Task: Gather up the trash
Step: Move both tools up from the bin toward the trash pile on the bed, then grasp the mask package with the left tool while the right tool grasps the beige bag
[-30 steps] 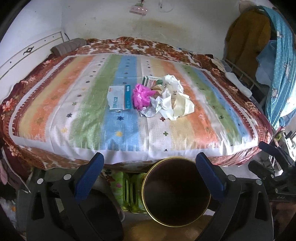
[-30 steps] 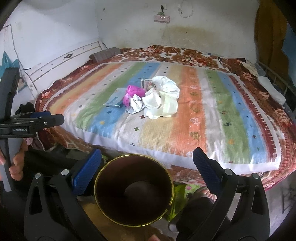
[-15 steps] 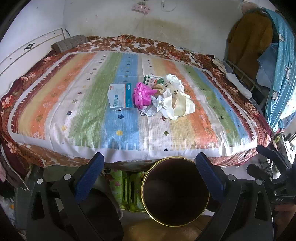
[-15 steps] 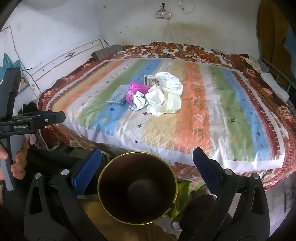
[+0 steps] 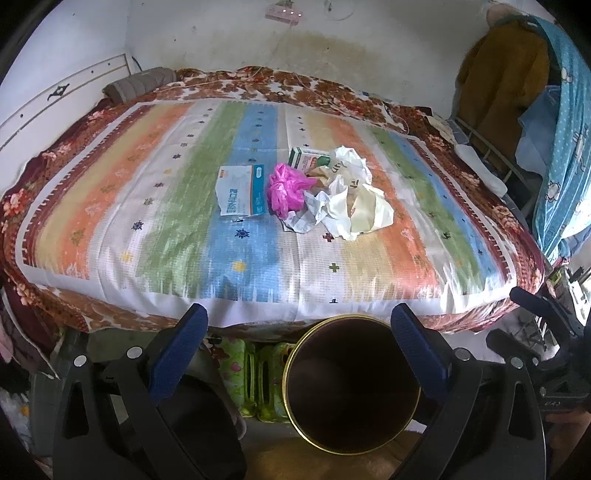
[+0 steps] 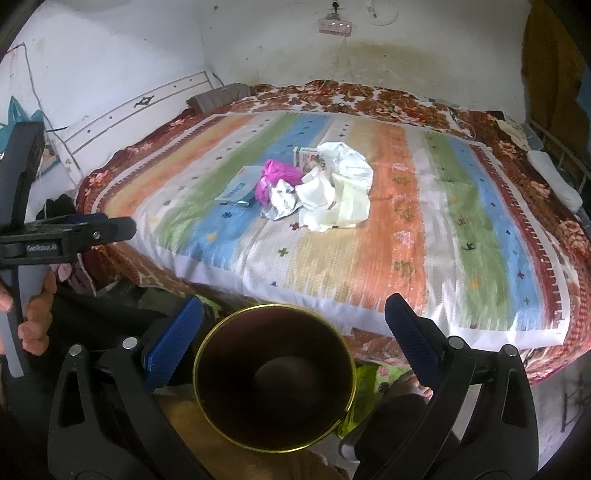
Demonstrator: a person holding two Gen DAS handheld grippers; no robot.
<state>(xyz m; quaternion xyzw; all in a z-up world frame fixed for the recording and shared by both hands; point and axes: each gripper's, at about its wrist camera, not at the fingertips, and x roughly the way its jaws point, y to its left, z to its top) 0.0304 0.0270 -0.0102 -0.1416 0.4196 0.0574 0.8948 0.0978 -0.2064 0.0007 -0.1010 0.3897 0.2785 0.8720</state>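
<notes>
A heap of trash lies mid-bed on the striped cover: crumpled white paper (image 5: 351, 199) (image 6: 332, 192), a pink plastic bag (image 5: 286, 188) (image 6: 275, 177), a flat white-and-blue packet (image 5: 240, 190) (image 6: 236, 188) and a small green-and-white box (image 5: 306, 157) (image 6: 304, 155). A round dark bin with a gold rim (image 5: 352, 384) (image 6: 273, 376) stands on the floor at the bed's near edge. My left gripper (image 5: 301, 350) is open above the bin. My right gripper (image 6: 290, 343) is open too, also over the bin. Both are well short of the trash.
The bed (image 5: 110, 206) fills the room ahead, with a white wall and a power strip (image 6: 334, 26) behind. Hanging clothes (image 5: 561, 110) crowd the right side. Green patterned slippers (image 5: 255, 376) lie by the bin. A hand (image 6: 33, 317) holds the left gripper's handle.
Both grippers have moved slightly forward and up toward the bed, so the trash heap looks a little nearer. The fingers have stayed open.
</notes>
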